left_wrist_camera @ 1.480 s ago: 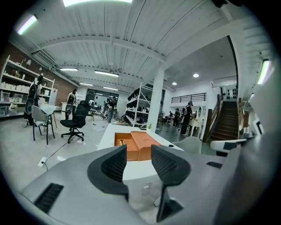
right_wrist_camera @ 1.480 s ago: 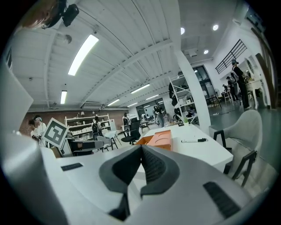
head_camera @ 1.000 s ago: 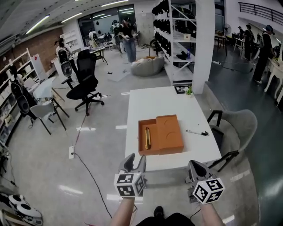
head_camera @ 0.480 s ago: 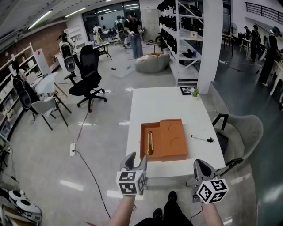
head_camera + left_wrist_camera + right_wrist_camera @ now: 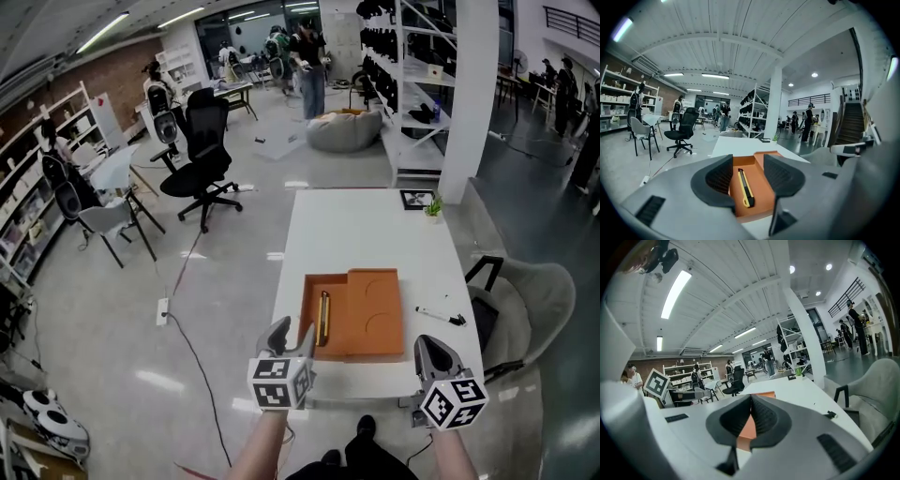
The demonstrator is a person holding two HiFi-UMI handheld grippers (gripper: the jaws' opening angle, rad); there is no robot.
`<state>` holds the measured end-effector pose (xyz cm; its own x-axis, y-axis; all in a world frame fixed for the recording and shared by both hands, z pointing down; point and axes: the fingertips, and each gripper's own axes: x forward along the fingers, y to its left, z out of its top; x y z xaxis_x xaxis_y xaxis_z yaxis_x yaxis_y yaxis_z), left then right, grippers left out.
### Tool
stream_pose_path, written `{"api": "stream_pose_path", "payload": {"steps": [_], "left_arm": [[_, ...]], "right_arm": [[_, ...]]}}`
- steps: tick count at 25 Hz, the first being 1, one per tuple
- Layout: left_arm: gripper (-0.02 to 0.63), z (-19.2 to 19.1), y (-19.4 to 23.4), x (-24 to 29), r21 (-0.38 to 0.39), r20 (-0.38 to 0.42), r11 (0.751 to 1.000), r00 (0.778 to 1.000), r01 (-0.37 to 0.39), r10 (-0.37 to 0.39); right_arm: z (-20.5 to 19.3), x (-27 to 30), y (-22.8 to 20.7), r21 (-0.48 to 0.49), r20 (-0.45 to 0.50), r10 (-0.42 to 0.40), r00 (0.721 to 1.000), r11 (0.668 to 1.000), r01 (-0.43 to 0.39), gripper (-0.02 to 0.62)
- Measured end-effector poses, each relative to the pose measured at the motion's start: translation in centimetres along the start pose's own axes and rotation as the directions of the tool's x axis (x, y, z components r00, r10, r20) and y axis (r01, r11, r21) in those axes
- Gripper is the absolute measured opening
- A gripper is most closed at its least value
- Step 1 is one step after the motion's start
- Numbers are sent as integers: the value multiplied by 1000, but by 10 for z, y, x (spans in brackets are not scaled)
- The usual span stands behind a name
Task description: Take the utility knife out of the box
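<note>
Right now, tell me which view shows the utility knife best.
Left gripper view: the utility knife lies close and whole in the orange box, framed by the opening, empty left claw. Head view shows it small. Right gripper view shows only a sliver of box, no knife.

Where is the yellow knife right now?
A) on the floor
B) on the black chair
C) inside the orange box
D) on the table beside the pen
C: the yellow utility knife lies in the sunken left part of the orange box, which sits on the white table.
</note>
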<state>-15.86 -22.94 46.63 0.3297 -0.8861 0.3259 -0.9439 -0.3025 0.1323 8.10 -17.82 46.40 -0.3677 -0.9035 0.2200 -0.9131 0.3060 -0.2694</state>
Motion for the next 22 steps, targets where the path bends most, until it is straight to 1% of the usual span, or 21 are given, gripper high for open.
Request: {"api": "stream_pose_path", "payload": {"steps": [7,13,18,22], "left_arm": [[183,10,-2,36,10,-20,999,999,-35,36],[183,9,-7,65,21,-67,999,997,-46,47],[183,-7,-6,91,33,-141,998,988,-56,60],[183,-24,-1,107,51,-229,996,970,-68,78]], "right_arm": [[11,31,-21,8,-9,42,999,999,-42,0],[17,44,-39,21,-13,54,998,998,-54,0],[15,53,-48,32,-22,63,998,998,-62,0],[16,56,-51,36,-29,67,997,997,-65,0]]}}
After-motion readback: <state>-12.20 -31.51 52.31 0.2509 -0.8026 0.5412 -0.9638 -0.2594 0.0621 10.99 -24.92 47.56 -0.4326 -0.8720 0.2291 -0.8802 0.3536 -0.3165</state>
